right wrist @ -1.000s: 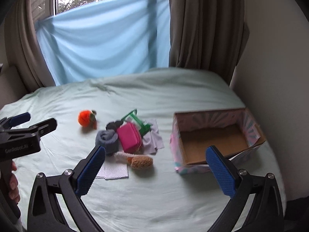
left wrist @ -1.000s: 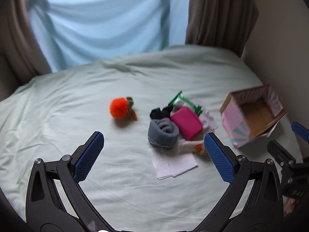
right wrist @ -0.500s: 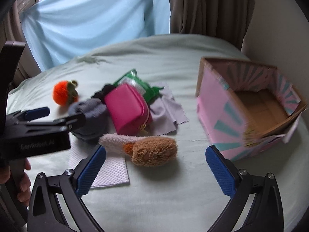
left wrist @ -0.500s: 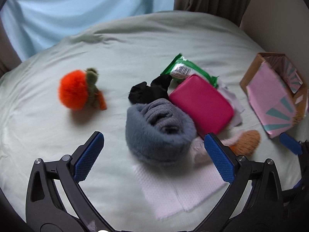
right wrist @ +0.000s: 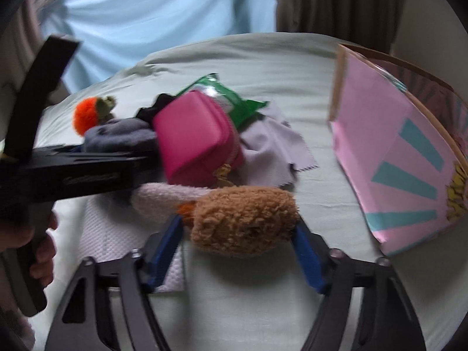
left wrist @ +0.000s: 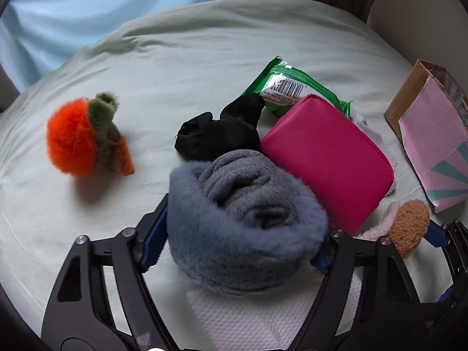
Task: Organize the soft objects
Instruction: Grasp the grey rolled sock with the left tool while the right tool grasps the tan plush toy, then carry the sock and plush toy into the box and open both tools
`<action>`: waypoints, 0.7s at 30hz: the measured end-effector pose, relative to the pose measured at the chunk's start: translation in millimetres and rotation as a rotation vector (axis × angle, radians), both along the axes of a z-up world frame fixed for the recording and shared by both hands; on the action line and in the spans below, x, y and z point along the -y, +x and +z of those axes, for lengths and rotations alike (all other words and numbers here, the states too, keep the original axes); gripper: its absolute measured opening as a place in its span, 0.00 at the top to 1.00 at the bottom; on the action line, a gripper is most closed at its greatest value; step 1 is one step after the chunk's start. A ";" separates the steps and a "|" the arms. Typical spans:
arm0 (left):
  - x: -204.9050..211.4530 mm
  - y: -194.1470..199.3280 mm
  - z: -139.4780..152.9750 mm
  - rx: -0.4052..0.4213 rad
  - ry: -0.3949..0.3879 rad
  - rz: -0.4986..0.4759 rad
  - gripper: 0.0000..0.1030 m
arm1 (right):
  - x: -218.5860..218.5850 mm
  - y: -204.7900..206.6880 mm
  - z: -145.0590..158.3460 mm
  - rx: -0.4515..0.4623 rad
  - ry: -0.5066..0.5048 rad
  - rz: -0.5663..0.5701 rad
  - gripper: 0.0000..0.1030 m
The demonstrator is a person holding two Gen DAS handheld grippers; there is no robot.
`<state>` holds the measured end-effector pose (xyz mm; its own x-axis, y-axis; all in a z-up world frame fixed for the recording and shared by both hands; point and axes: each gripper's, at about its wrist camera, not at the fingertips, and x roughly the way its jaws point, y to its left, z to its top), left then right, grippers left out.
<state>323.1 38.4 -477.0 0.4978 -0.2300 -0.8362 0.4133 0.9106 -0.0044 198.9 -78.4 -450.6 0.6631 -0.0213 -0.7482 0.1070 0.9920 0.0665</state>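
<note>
Barcode label on green pack (left wrist: 288,87), digits too small; box (right wrist: 409,175) lettering illegible.

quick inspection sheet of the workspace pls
surface: bed sheet, pale green, wrinkled
job's things: grey roll; brown plush; orange plush; black sock; pink pouch; box
clutter: green packet, cloth, paper towel
grippers: left tool shut on grey roll; right tool shut on brown plush
cables: nothing seen
surroundings: blue sheet, curtain, wall
</note>
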 end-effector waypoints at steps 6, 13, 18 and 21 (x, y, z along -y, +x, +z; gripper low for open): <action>0.3 -1.4 3.6 0.008 -0.004 0.012 0.44 | 2.0 -1.8 1.1 0.010 0.015 0.028 0.54; -1.8 -12.6 14.0 0.035 0.000 0.013 0.49 | 4.3 -3.8 9.0 0.020 0.024 0.024 0.61; -4.8 -20.8 34.6 0.062 -0.006 0.024 0.50 | 7.3 -9.2 25.8 0.039 0.026 0.019 0.61; -7.2 -28.1 53.1 0.080 -0.007 0.032 0.50 | 10.9 -14.3 41.4 0.051 0.024 0.012 0.61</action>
